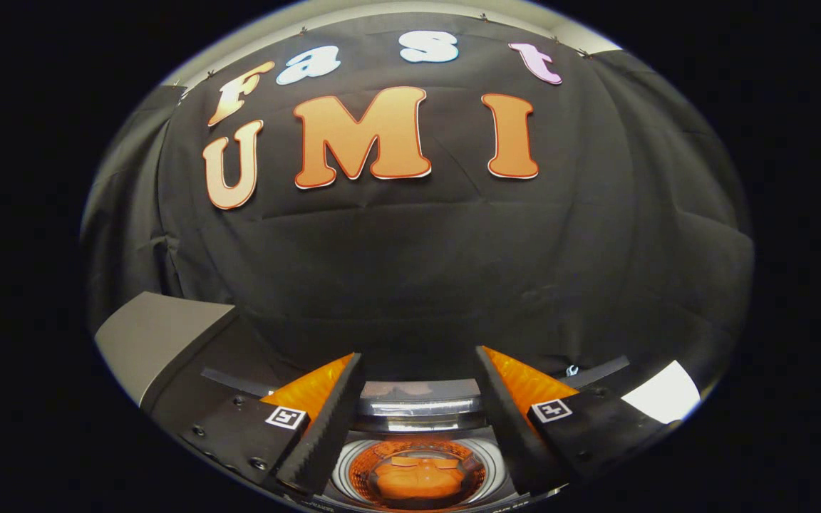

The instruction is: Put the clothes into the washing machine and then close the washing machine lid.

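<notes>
Here, I hold the gripper (417, 399) above the washing machine (417, 417), its two fingers spread wide with nothing between the pads. All places below are given relative to the machine's round drum opening (417, 474). The opening lies below and just short of the fingertips, framed between the two fingers, so the camera looks down into it from the near side. Inside the drum rests an orange garment (416, 479), bunched near the middle of the tub; I judge the clothes to be already loaded. Beyond the opening, on its far side, a bright curved band crosses between the fingers; I take it for the tub's far rim or the raised lid's edge, but I cannot tell which. A grey panel (161, 342) stands to the left of the opening. The coming move, as I judge it, turns on the lid lying beyond the opening, so the fingers must reach forward past the drum.
</notes>
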`<state>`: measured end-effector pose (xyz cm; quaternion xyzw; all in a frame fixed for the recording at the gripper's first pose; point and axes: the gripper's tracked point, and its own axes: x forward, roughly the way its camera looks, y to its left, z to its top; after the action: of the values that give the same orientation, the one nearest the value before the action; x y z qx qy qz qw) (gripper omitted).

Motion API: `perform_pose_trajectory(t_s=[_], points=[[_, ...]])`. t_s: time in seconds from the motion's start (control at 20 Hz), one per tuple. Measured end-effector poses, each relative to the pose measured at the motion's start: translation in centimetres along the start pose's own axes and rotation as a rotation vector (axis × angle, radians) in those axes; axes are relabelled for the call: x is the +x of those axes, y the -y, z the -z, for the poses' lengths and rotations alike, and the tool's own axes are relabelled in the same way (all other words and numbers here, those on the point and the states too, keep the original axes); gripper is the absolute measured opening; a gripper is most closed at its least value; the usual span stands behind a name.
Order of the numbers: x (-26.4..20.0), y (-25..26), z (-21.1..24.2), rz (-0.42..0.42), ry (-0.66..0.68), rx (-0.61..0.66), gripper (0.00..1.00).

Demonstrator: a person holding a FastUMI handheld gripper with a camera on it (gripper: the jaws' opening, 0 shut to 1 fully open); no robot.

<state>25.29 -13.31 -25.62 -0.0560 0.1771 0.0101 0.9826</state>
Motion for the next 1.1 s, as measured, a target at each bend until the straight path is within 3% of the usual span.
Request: perform_pose_trajectory(t_s=[0.25, 0.45, 1.1], points=[[-1.0, 0.3, 0.9, 0.009, 0.053, 0.006, 0.99], [-0.5, 0.4, 3.6, 0.005, 0.012, 0.014, 0.98], [-1.2, 1.2, 19.5, 0.011, -0.282, 0.093, 0.98]])
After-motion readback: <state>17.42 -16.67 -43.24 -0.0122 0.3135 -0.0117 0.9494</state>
